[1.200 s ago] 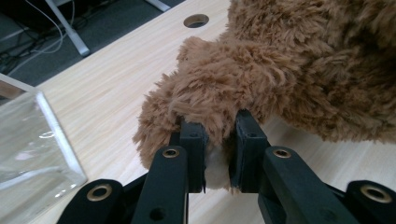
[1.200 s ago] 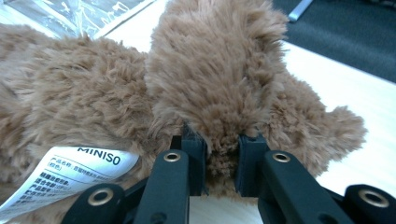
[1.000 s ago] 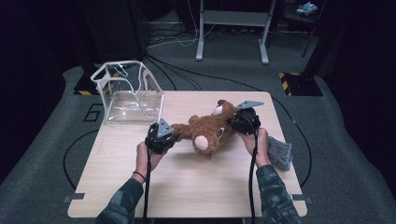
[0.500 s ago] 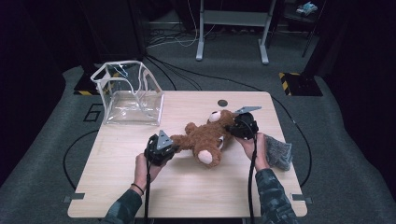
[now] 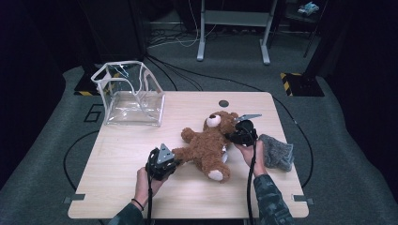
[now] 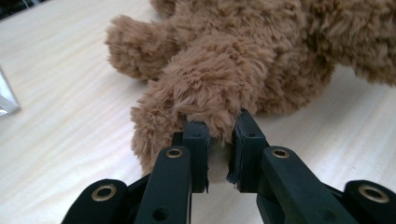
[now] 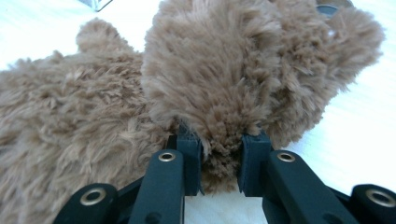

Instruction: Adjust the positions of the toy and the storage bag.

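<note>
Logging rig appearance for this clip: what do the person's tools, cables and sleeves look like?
Both tools, left tool and right tool, are black with a grey three-cornered plate on top and brass-ringed jaw links. A black cable trails from each. Sleeves are dark camouflage; the left wrist wears a band.

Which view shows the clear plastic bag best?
The high view: the clear plastic bag with white trim stands whole and open at the table's far left corner. The left gripper view catches a sliver of its edge; the right gripper view a corner past the brown plush teddy bear.
</note>
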Demonstrator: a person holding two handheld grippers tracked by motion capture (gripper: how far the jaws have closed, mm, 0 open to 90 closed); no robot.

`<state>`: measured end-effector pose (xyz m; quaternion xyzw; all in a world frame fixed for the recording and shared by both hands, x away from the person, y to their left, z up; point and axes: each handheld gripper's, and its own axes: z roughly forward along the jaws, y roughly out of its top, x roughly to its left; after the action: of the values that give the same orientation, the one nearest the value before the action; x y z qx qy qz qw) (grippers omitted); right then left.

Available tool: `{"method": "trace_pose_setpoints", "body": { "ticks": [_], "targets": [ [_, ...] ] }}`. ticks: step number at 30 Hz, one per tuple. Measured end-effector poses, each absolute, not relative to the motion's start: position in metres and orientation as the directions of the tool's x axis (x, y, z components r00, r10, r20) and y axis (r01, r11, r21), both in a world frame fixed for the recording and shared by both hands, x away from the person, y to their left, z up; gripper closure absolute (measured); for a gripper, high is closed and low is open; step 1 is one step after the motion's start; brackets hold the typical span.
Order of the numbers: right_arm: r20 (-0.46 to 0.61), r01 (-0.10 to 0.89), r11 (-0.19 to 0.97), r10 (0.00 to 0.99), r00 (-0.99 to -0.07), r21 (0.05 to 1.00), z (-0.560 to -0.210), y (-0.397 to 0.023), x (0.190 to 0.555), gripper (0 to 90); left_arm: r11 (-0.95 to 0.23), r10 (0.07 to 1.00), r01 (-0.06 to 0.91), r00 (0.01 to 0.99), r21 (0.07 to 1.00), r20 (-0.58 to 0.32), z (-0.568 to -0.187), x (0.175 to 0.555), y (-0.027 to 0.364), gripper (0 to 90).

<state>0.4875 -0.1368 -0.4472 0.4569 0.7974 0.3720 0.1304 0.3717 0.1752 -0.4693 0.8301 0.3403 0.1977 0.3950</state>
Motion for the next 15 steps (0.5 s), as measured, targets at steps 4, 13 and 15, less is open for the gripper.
{"method": "trace_pose_setpoints", "body": {
  "ticks": [4,13,15],
  "targets": [
    [0.140,0.638,0.300,0.827,-0.544,0.709,-0.446,-0.138,0.488,62.9,-0.441,0.736,0.450,0.677,0.777,0.025,-0.472,0.374,0.176,76.7],
    [0.133,0.629,0.271,0.845,-0.518,0.729,-0.434,-0.161,0.463,26.0,-0.374,0.755,0.528,0.651,0.762,-0.082,-0.472,0.383,0.193,42.2],
    [0.141,0.630,0.259,0.847,-0.512,0.732,-0.438,-0.168,0.454,20.1,-0.350,0.764,0.529,0.639,0.773,-0.091,-0.470,0.383,0.196,34.9]
  ]
}}
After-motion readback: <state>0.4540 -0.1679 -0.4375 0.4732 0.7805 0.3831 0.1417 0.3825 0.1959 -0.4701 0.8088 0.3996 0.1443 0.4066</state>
